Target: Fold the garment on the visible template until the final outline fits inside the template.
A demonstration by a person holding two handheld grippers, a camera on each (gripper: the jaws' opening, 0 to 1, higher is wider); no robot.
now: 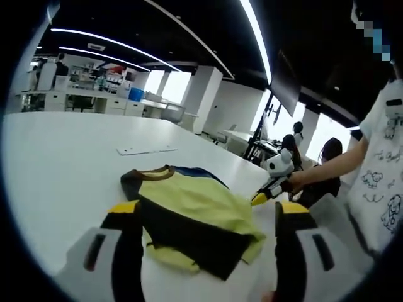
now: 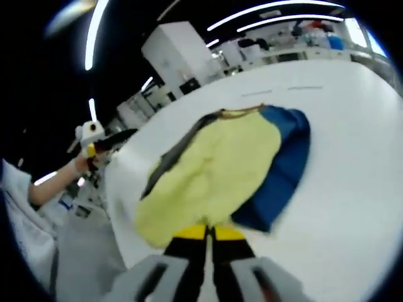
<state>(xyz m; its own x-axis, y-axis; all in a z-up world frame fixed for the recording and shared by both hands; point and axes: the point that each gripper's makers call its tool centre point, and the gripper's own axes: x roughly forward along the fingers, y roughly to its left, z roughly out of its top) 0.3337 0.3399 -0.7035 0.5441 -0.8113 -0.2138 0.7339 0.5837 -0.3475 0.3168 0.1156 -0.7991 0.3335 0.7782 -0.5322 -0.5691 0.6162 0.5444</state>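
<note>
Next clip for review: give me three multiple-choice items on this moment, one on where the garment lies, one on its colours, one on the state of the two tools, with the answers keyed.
1. Where does the garment lie?
A. on the white table
B. on a chair
C. on the floor

2. Which colours does the garment show?
A. red and grey
B. yellow, blue and black
C. plain white

3. How do the tools stand?
A. both open
B. both shut
C. left tool open, right tool shut on the garment

Answers: 1 A, the cloth rests on the tabletop in both views. 2 B, the right gripper view shows a yellow panel beside blue, with a dark edge. 3 C, the left jaws stand wide apart, while the right jaws meet on the yellow hem.
</note>
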